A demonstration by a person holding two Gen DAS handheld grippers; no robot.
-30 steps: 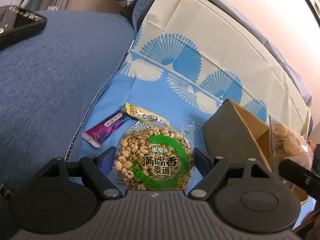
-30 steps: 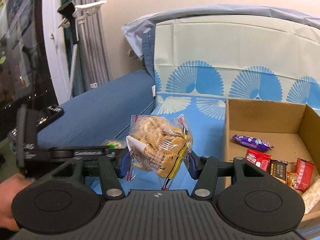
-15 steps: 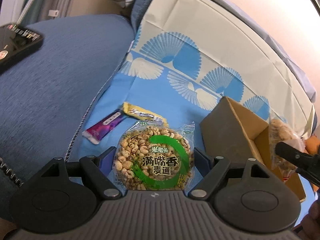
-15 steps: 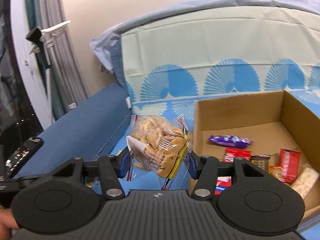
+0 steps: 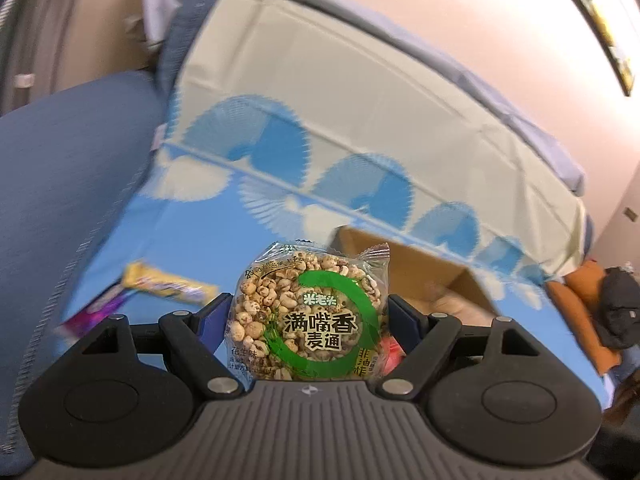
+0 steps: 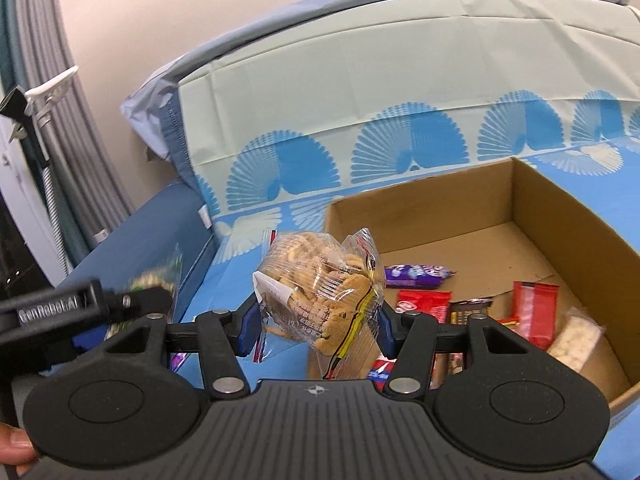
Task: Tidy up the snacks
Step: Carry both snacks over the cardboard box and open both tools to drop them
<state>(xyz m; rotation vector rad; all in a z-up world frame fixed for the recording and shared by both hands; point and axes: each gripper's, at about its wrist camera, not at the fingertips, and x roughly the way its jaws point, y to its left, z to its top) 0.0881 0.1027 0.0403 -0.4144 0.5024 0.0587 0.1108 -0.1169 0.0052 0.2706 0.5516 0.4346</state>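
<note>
Beside the cardboard box (image 6: 532, 216), at its near-left corner: right gripper (image 6: 316, 326), pads pinching a clear cookie bag (image 6: 320, 280) from both sides, bag hanging upright with its long axis roughly vertical and its lower tail drooping at the box's near wall
- Box opening lies ahead and to the right of this bag; right hand judged the nearer to the drop
- Left of the box, further out: left gripper (image 5: 308, 316), jaws wide yet clamped on a round puffed-grain snack pack (image 5: 308, 312), face toward the camera; box (image 5: 432, 276) ahead-right of it
- Right wrist view only: box contents, namely purple bar (image 6: 416, 271), red wrappers (image 6: 534, 304), pale puffed packet (image 6: 574, 336); floor at back bare
- Left wrist view only: yellow bar (image 5: 168, 286) and purple wrapper (image 5: 94, 314) on the blue cloth (image 5: 192, 240) left of the box, still unsorted
</note>
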